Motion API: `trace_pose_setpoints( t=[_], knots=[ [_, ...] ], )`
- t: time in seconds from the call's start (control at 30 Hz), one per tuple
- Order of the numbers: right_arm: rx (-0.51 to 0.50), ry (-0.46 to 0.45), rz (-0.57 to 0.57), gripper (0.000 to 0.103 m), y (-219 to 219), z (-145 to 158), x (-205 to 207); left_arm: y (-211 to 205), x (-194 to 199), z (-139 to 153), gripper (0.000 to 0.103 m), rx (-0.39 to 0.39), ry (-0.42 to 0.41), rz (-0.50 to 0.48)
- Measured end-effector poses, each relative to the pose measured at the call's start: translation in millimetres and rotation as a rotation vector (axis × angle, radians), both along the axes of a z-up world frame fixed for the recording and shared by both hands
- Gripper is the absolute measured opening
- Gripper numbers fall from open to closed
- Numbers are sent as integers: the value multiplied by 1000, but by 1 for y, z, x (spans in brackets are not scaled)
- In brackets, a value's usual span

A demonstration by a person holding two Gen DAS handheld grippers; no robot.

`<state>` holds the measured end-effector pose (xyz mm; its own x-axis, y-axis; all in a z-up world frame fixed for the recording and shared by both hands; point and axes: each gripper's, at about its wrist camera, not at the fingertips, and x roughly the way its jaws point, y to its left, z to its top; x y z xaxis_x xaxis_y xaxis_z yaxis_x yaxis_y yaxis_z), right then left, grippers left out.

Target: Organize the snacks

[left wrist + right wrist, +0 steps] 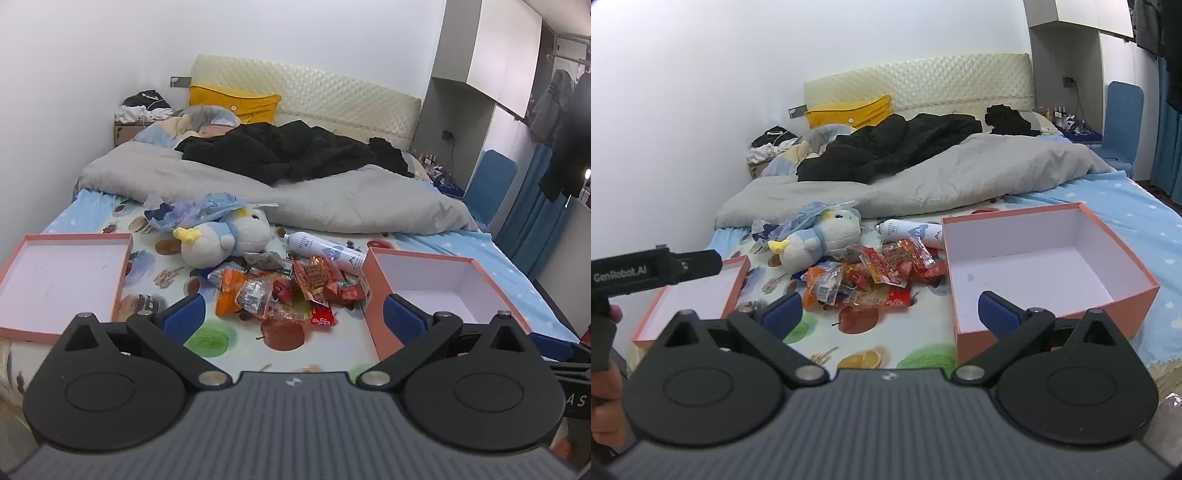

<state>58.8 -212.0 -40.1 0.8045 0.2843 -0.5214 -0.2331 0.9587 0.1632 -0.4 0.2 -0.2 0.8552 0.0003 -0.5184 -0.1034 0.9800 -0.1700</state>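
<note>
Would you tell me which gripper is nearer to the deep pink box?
Right. The right gripper has one finger over the deep pink box; the left gripper faces the snack pile beside it.

One heap of snack packets (280, 291), too jumbled to count; two pink boxes (62, 280) (439, 291), one plush toy (225, 240), one white bottle (325, 253).

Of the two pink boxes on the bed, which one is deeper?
The pink box right of the snack pile has tall walls; the left one is a shallow tray or lid.
</note>
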Motion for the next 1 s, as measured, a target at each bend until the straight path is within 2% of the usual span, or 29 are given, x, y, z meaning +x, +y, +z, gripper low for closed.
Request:
trace_pose_setpoints(
  t=[0.17, 0.3, 0.47, 0.7, 1.0],
  knots=[
    [13, -20, -11, 103, -6, -1, -6, -1, 6, -5, 103, 21, 30, 11],
    [-10, 4, -26, 103, -2, 0, -1, -5, 8, -9, 103, 18, 29, 24],
    [14, 29, -42, 103, -1, -3, 5, 8, -2, -22, 103, 9, 35, 31],
    [10, 25, -38, 103, -10, -10, -1, 17, 1, -31, 103, 4, 58, 46],
    [5, 45, -9, 103, 1, -19, 0, 19, 5, -37, 103, 26, 83, 28]
  ],
)
